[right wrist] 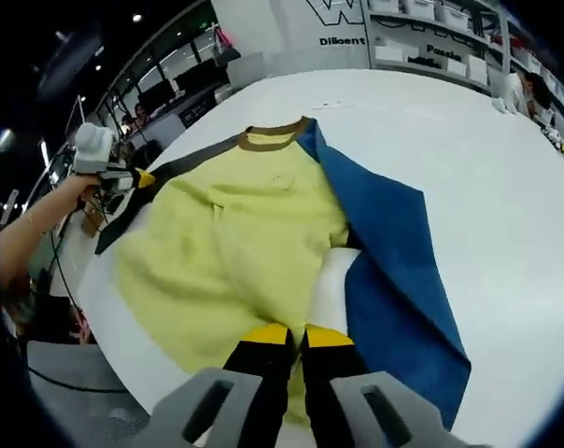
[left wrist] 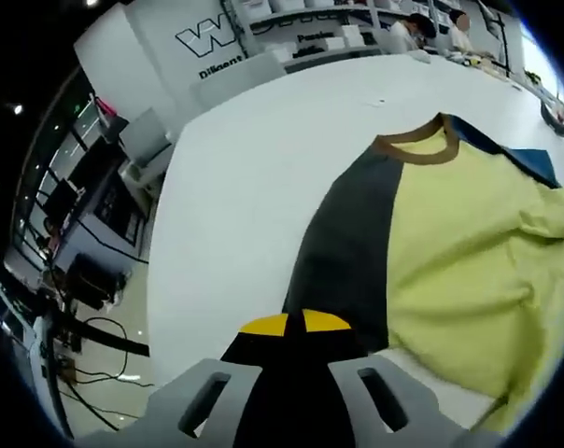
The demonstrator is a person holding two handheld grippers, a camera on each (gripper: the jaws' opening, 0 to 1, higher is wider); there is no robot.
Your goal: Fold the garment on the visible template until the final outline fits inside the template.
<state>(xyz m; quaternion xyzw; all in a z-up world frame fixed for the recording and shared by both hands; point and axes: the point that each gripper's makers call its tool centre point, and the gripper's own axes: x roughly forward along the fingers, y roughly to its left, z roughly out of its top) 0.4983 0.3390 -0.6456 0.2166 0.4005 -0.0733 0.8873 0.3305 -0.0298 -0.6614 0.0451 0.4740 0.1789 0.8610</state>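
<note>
- Right now the left gripper (left wrist: pixel 303 324) has its yellow tips pressed together on the dark side edge of the garment (left wrist: pixel 450 252). No gap shows between the tips.
- Ahead of it and to its right, the garment lies flat on the white worktop (left wrist: pixel 254 159). It has a big yellow front, a dark grey strip down one side and a brown collar (left wrist: pixel 417 147) at the far end.
- In the right gripper view, the right gripper (right wrist: pixel 297 335) sits at the near edge of the garment (right wrist: pixel 235 252). Its yellow tips are close side by side, with a thin line between them. Yellow cloth and a white fold (right wrist: pixel 331 285) lie right at the tips. I cannot tell if the tips have caught the cloth.
- To the right of the right gripper, a blue part (right wrist: pixel 394 271) spreads out over the worktop (right wrist: pixel 487 159).
- Far off to its left, a hand (right wrist: pixel 77 191) holds the left gripper (right wrist: pixel 137 178) at the dark edge.
- Beyond the worktop there are shelves with white boxes (right wrist: pixel 422 37) and a wall sign (left wrist: pixel 207 42) with big letters.
- Past the worktop's edge, to the left of the left gripper, there are desks with screens (left wrist: pixel 86 196) and black cables (left wrist: pixel 95 336) on the floor.
- Nothing lies between either gripper and the garment.
- People sit at the far end (left wrist: pixel 431 28), too small to make out.
- I cannot pick out the template's outline under the cloth.
</note>
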